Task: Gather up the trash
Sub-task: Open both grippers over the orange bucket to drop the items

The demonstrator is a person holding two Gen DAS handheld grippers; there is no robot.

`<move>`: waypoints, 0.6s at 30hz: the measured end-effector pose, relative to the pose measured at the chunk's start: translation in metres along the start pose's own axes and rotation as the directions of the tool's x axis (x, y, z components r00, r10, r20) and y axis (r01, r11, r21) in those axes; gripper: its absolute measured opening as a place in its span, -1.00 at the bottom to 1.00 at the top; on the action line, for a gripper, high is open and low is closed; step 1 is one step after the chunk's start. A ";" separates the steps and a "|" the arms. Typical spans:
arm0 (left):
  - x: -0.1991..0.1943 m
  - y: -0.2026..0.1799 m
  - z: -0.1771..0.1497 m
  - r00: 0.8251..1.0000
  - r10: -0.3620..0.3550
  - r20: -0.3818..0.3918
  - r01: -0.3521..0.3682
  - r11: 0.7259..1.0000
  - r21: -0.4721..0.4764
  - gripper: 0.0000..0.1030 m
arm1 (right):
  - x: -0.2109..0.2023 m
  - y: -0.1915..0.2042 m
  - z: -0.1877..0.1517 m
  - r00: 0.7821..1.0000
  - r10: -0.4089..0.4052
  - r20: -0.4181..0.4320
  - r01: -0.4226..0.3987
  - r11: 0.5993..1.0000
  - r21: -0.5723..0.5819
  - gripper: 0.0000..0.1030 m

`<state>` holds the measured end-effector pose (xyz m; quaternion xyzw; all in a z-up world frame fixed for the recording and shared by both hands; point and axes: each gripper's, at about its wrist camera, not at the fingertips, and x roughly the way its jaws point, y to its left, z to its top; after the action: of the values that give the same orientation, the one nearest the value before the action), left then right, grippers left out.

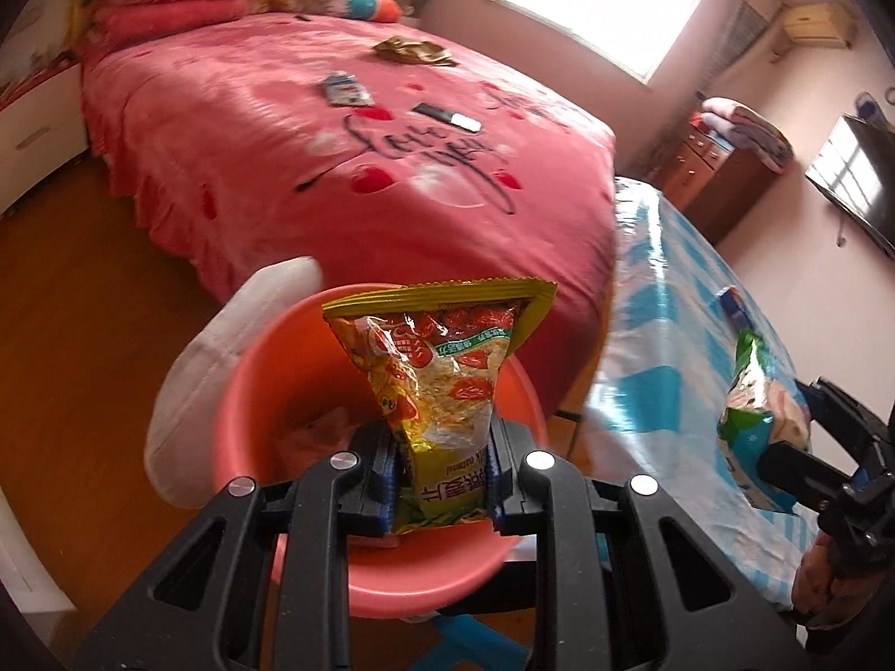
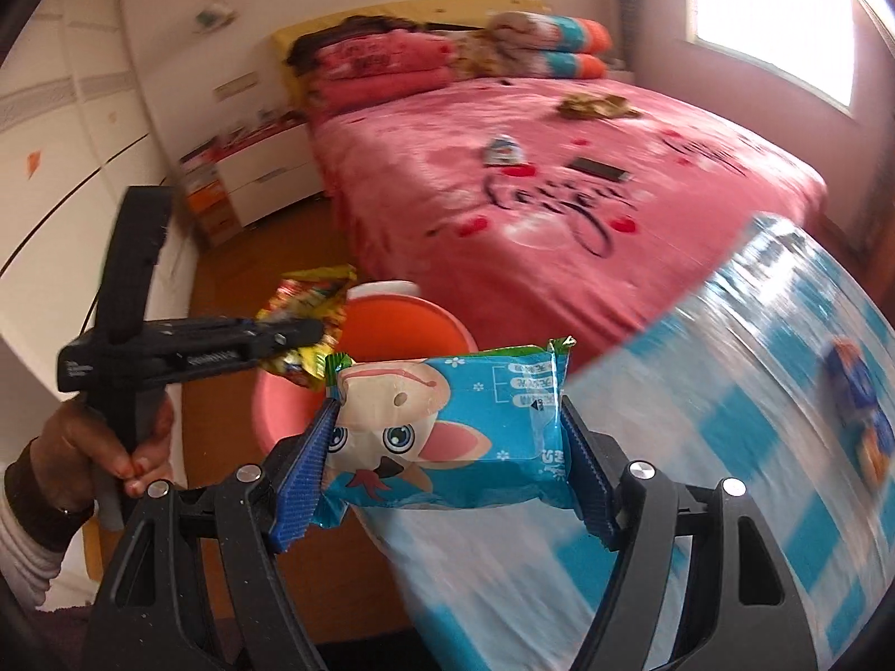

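The left tool (image 1: 442,481) is clamped tight on a yellow oatmeal packet (image 1: 442,374), held above the pink basin (image 1: 251,391). The right tool (image 2: 447,447) grips a blue wet-wipes pack (image 2: 447,430) widthwise, over the checked bench's (image 2: 727,391) edge, beside the basin.

Daylight floods my feed from a window (image 1: 601,3) that burns out to pure white in both wrist views, leaving the pink bed (image 1: 358,168) evenly lit and softly shadowed. I see glare streaking the blue-checked plastic cover on the tabletop (image 2: 755,391), which smears into motion blur (worst on the right wrist view). Fisheye bending curves the walls and floor, and black vignette rings every corner. The packets nearest my lenses stay fairly sharp; the far pillows and wardrobe go soft.
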<state>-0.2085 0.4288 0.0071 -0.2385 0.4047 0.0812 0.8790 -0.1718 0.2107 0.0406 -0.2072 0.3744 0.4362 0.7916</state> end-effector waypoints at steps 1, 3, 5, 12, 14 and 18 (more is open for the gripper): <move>0.001 0.005 -0.001 1.000 0.005 0.000 -0.005 1.000 -0.010 -0.51 | 0.006 0.004 0.004 1.000 0.010 0.000 -0.010 1.000 -0.010 0.46; 0.005 0.016 -0.003 1.000 0.008 -0.006 -0.008 1.000 -0.030 -0.51 | 0.021 0.016 0.013 0.999 0.031 0.013 -0.031 0.998 -0.046 0.52; 0.011 0.021 -0.005 0.999 0.029 -0.020 -0.029 0.998 -0.047 -0.43 | 0.036 0.022 0.017 1.000 0.022 0.012 -0.021 0.997 -0.072 0.73; 0.011 0.032 -0.011 0.994 0.105 0.028 -0.103 0.993 -0.064 0.38 | 0.033 -0.004 0.005 1.000 0.012 0.027 -0.013 0.998 0.054 0.74; 0.011 0.031 -0.009 0.993 0.114 0.031 -0.112 0.992 -0.060 0.53 | 0.027 -0.014 -0.001 0.999 -0.004 0.035 0.001 0.997 0.083 0.74; 0.009 0.021 -0.006 0.992 0.119 0.043 -0.118 0.993 -0.033 0.57 | 0.013 -0.032 -0.011 0.998 -0.026 0.054 0.018 0.989 0.146 0.74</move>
<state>-0.2137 0.4440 -0.0111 -0.2255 0.3970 0.1447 0.8778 -0.1448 0.1935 0.0241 -0.1407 0.3805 0.4047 0.8195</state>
